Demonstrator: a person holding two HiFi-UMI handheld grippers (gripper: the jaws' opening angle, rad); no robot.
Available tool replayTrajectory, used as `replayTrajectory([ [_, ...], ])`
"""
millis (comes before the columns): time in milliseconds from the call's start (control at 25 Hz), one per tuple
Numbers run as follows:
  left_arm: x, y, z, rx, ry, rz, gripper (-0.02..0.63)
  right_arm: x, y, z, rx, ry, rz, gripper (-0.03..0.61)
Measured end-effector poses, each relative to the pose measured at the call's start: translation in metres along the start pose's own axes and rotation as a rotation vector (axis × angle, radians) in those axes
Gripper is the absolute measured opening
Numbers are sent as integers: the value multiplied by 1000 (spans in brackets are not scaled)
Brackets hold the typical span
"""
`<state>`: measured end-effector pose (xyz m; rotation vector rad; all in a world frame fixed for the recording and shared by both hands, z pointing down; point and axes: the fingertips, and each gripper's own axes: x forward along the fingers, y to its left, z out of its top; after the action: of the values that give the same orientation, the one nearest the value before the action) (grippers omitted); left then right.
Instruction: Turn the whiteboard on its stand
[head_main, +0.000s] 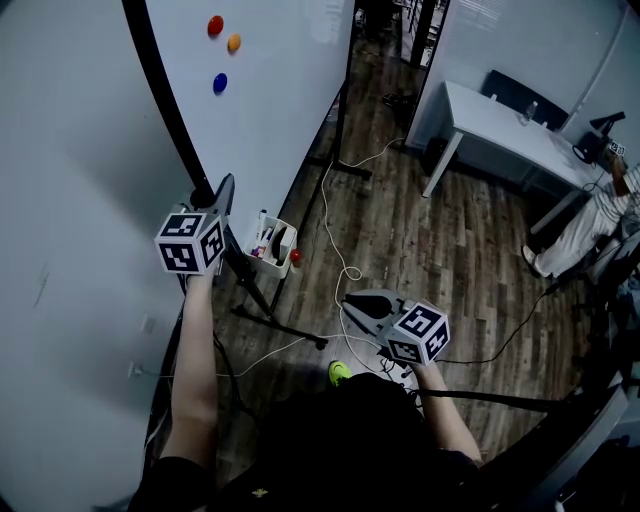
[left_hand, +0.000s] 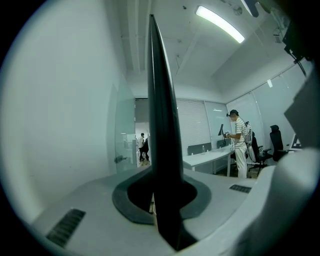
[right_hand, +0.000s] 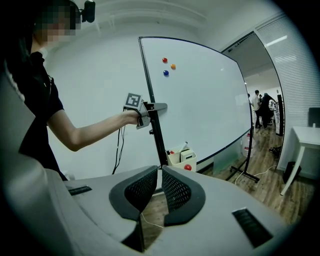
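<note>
1. The whiteboard (head_main: 270, 90) stands on its stand at the left of the room, its white face carrying three small magnets (head_main: 220, 83) high up. A little box of pens (head_main: 272, 245) hangs at its lower rim.
2. The left claw (head_main: 215, 195) is clamped on the board's near frame edge (head_main: 165, 100). In the left gripper view the dark bar (left_hand: 162, 125) rises straight up out of the claw (left_hand: 161, 187), with a jaw pressed against each side of it.
3. That is the relation that matters. The edge's long axis is upright and passes right through the left claw, while the board's face stretches away from it toward the far post (head_main: 345, 110).
4. The right claw (head_main: 352, 300) hangs lower and off to the right over the wooden floor (head_main: 450, 240), well apart from the board. Its jaws (right_hand: 159, 170) meet at the tips with nothing between them, so it is closed and empty.
5. From the right gripper view the left claw (right_hand: 150, 107) sits about midway up the near edge (right_hand: 155, 135), and the whole board (right_hand: 200, 100) lies ahead and to the right of it.
6. To my eye the left hand is the one placed to work. Pushing or pulling that gripped edge should swing the board round, though I cannot tell where it pivots.
7. A white cable (head_main: 340, 255) lies on the floor near the stand's feet and may be worth minding.
</note>
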<state>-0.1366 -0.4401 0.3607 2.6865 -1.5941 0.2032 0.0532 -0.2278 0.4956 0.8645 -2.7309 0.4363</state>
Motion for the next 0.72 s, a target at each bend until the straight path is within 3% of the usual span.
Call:
replayTrajectory([
  [480, 2, 3, 2, -1, 9, -1, 67, -2, 5, -1, 0, 10, 13, 18],
  [720, 6, 3, -14, -2, 49, -31, 69, 1, 6, -1, 1, 3, 20, 18],
])
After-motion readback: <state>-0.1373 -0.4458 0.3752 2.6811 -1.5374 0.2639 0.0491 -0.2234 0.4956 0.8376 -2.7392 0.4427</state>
